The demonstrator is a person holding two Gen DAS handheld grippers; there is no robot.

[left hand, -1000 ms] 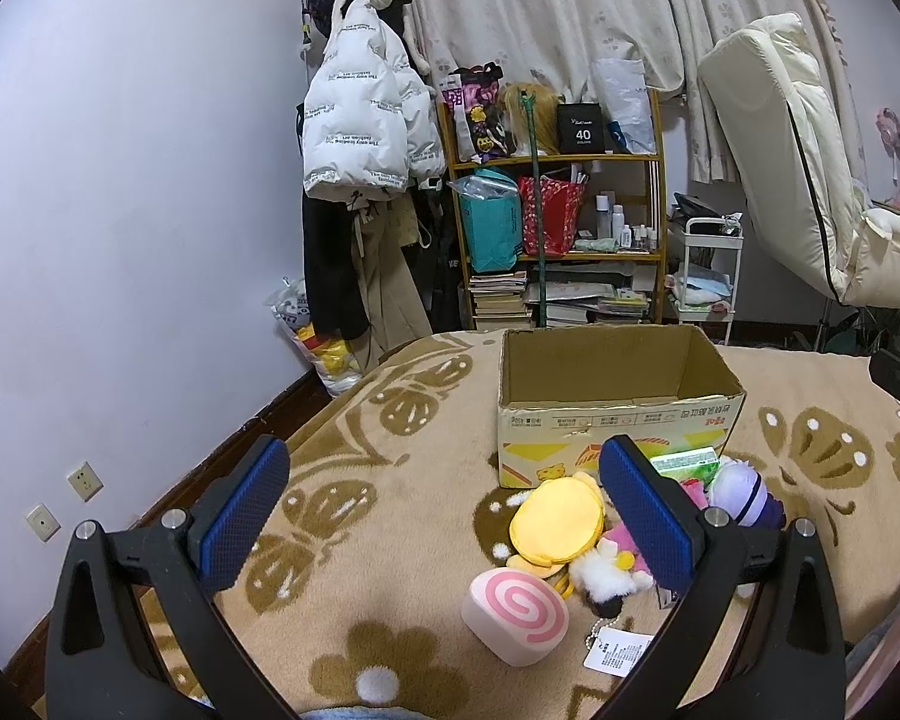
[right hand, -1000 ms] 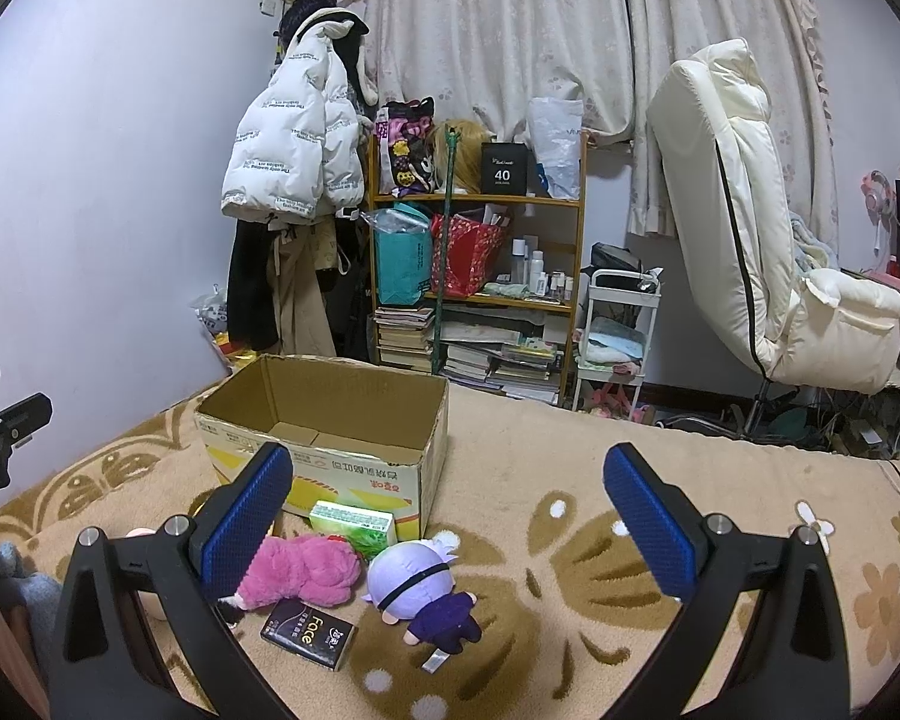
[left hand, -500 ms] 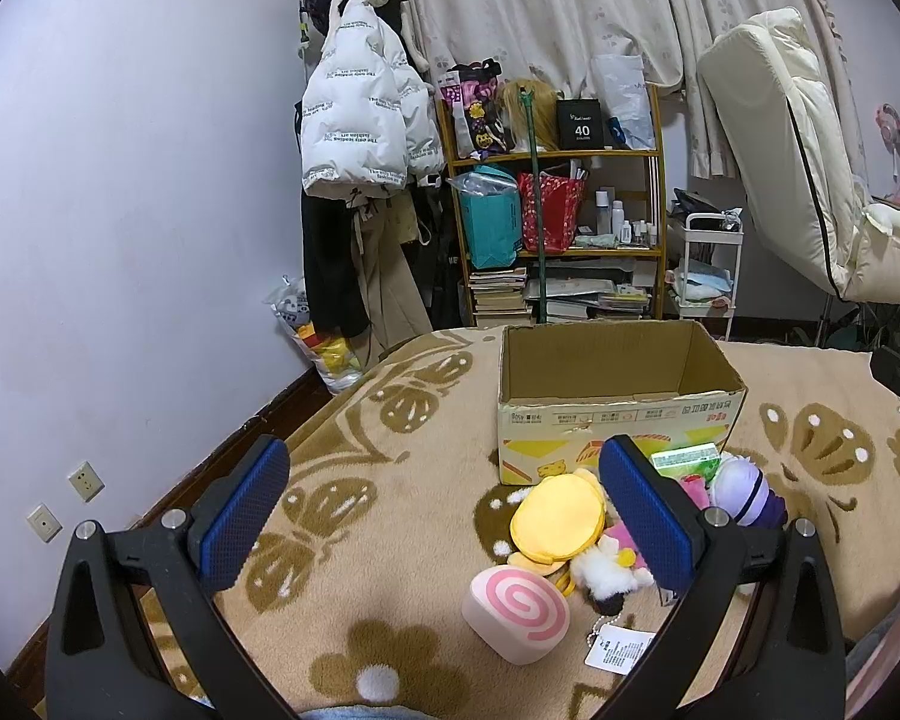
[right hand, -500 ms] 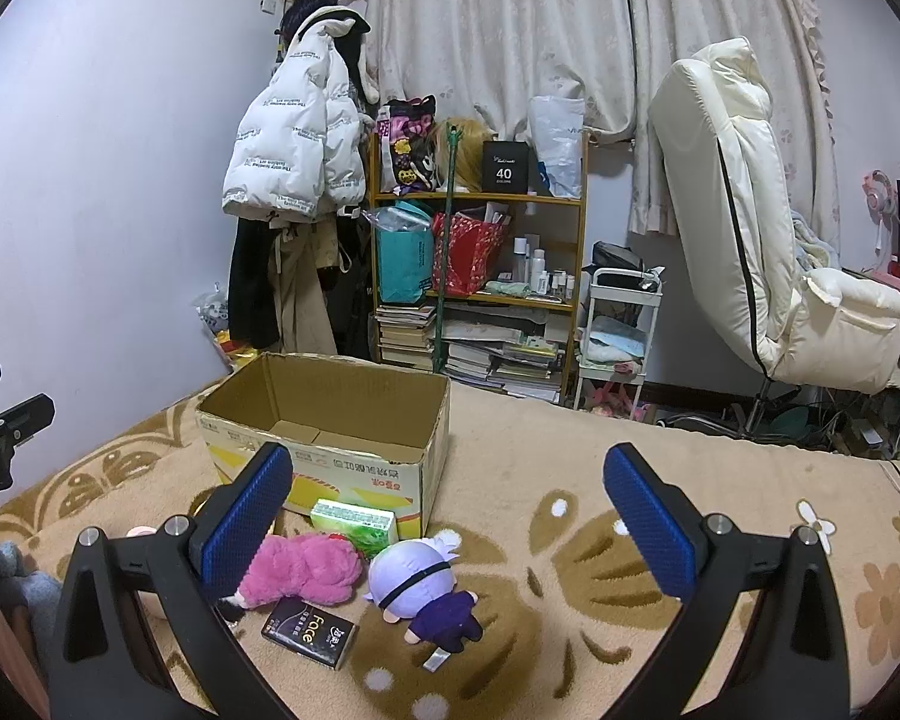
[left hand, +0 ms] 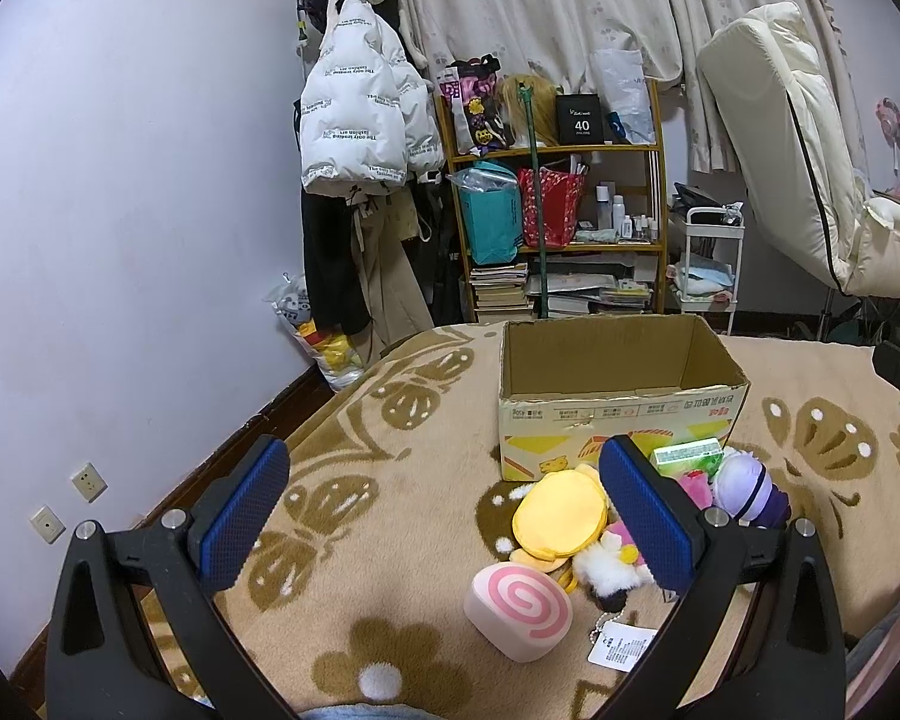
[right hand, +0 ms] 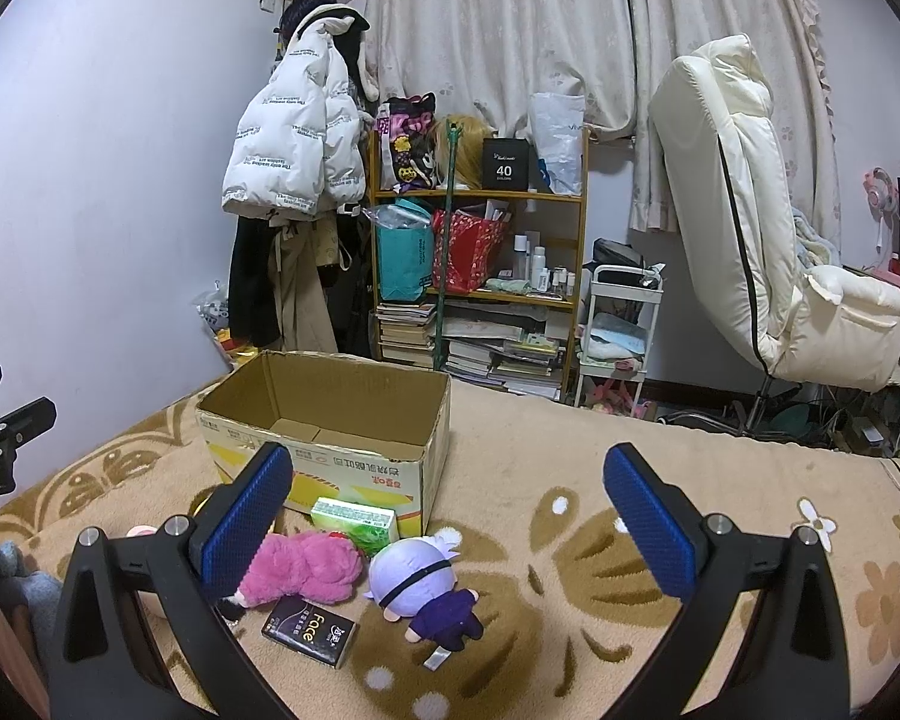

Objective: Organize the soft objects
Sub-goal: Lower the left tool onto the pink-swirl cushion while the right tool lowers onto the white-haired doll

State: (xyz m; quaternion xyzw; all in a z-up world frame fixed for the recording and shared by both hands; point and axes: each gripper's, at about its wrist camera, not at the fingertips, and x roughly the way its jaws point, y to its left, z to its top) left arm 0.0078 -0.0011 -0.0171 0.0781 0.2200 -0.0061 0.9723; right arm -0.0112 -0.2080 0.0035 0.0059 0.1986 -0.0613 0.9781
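Left gripper (left hand: 444,510), fingers spread, holding nothing, above the patterned blanket (left hand: 354,516). At its 2 o'clock: pink swirl plush (left hand: 517,612), then yellow plush (left hand: 561,519). Right gripper (right hand: 447,519), likewise spread and holding nothing; at 9 o'clock, pink plush (right hand: 306,567) beside purple doll (right hand: 417,585). Farthest, the open cardboard box (right hand: 330,420).

Left tongs (left hand: 444,507) spread wide, empty, above the beige flower-patterned blanket (left hand: 354,468). Open cardboard box (left hand: 618,408) ahead, upright, interior looks empty. Just in front of it, a cluster: yellow round plush (left hand: 561,516), pink swirl roll cushion (left hand: 519,612), white fluffy plush (left hand: 609,570), purple doll (left hand: 747,489), green carton (left hand: 687,456).
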